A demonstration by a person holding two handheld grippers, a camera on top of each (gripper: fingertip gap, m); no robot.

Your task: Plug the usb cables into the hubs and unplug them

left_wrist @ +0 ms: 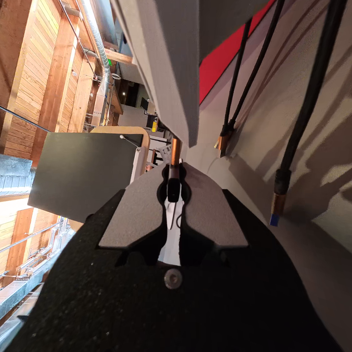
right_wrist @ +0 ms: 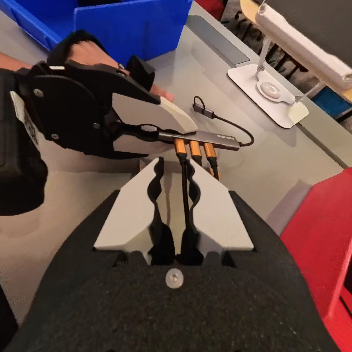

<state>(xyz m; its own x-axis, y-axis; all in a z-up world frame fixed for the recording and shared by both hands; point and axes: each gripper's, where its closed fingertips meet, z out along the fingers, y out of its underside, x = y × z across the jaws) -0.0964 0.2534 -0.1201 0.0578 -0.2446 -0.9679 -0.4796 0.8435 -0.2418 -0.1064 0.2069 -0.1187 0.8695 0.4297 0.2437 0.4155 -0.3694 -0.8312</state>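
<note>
My left gripper (right_wrist: 181,138) is shut on one end of a slim grey USB hub (right_wrist: 215,138) and holds it a little above the grey table (right_wrist: 76,190). Three copper-coloured plugs (right_wrist: 195,148) sit in the hub's side. My right gripper (right_wrist: 175,162) is open just below the leftmost plug (right_wrist: 180,147), whose black cable (right_wrist: 184,190) runs between its fingers. In the left wrist view my left gripper (left_wrist: 174,167) clamps the hub (left_wrist: 173,188) edge-on, with a copper plug (left_wrist: 175,150) beyond it. A right gripper finger (left_wrist: 171,76) is close above.
The hub's own black lead ends in an adapter (right_wrist: 202,109) lying on the table. Two loose copper plugs (left_wrist: 223,142) (left_wrist: 277,204) on black cables lie nearby. A blue bin (right_wrist: 123,24) stands behind, a red bin (right_wrist: 314,228) to the right, a white stand base (right_wrist: 266,95) farther back. The gap from one gripper's tips to the other's is roughly 5 centimeters.
</note>
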